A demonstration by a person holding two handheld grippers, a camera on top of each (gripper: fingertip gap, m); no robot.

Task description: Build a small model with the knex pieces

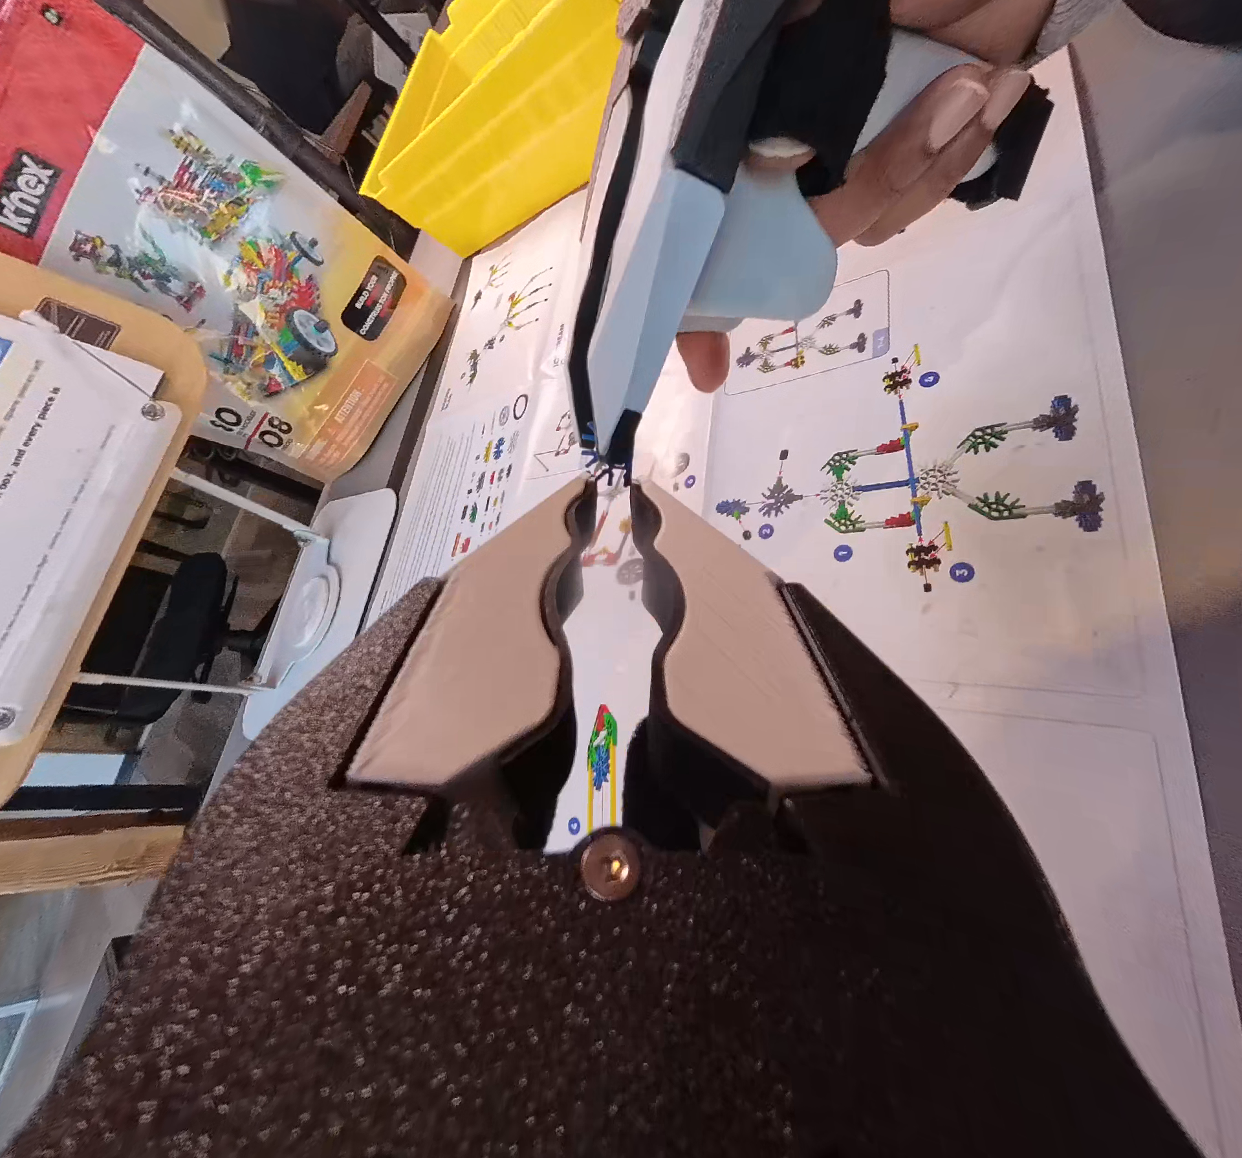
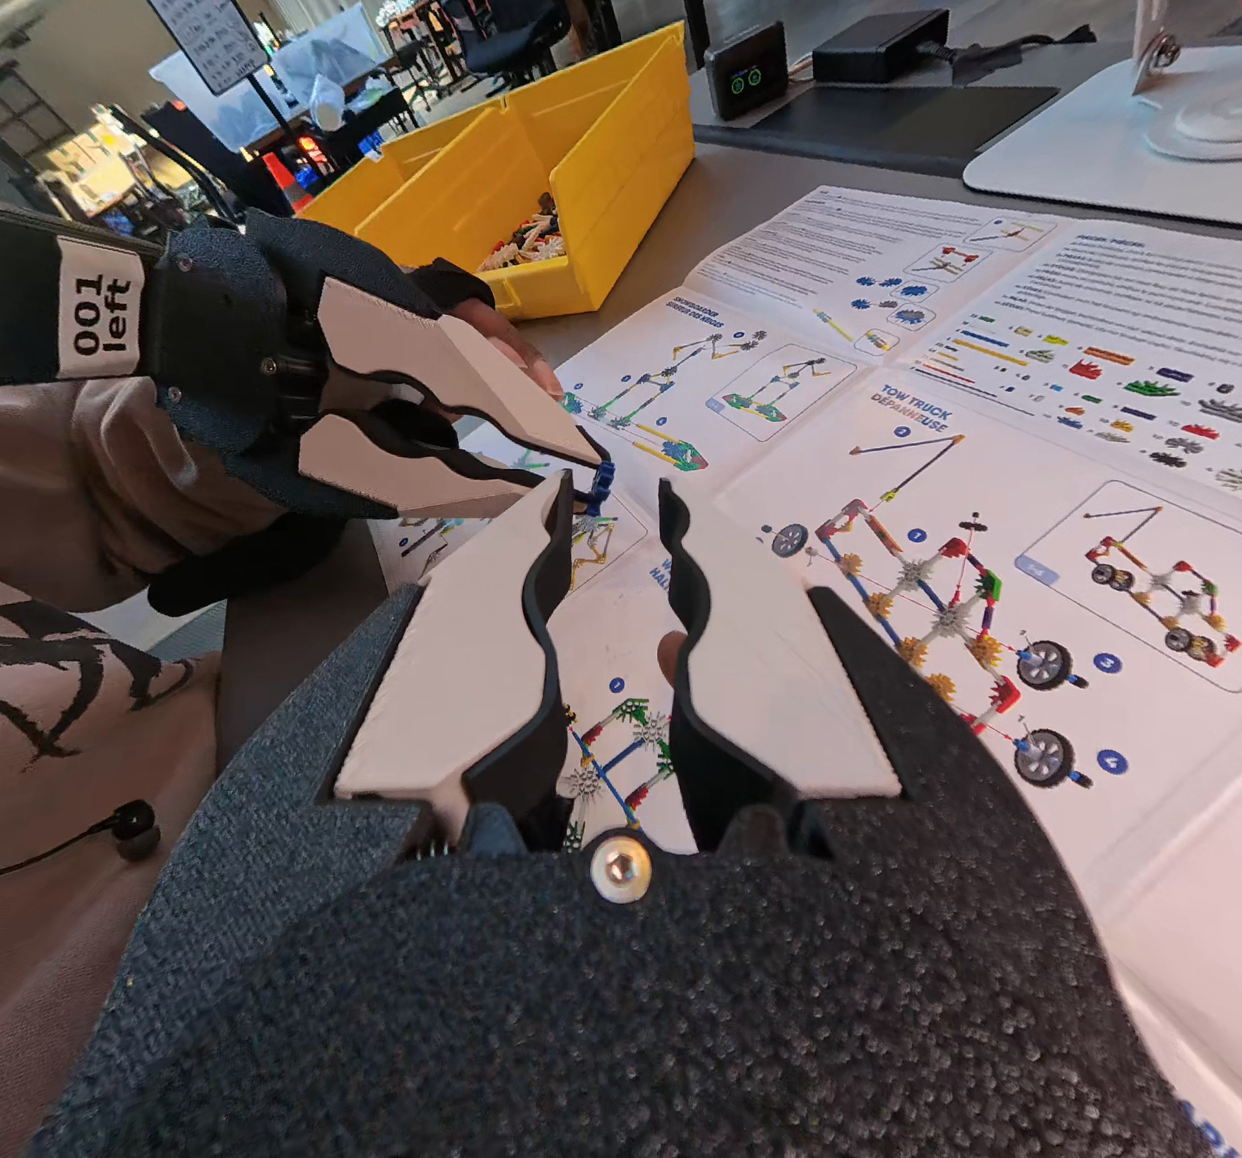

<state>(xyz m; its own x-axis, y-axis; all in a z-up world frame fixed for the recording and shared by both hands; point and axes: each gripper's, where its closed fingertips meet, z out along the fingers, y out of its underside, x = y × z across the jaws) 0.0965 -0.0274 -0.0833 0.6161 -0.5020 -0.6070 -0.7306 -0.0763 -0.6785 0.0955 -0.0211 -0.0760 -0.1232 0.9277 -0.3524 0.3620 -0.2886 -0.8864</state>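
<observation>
Right tongs (image 2: 615, 487) parted, left tongs (image 2: 591, 464) pinching upright blue connector (image 2: 600, 484), instruction sheet (image 2: 874, 453) beneath.

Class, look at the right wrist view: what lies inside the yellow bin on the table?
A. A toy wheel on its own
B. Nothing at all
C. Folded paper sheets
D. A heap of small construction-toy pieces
D: the yellow bin holds a heap of small pieces at its bottom.
</observation>
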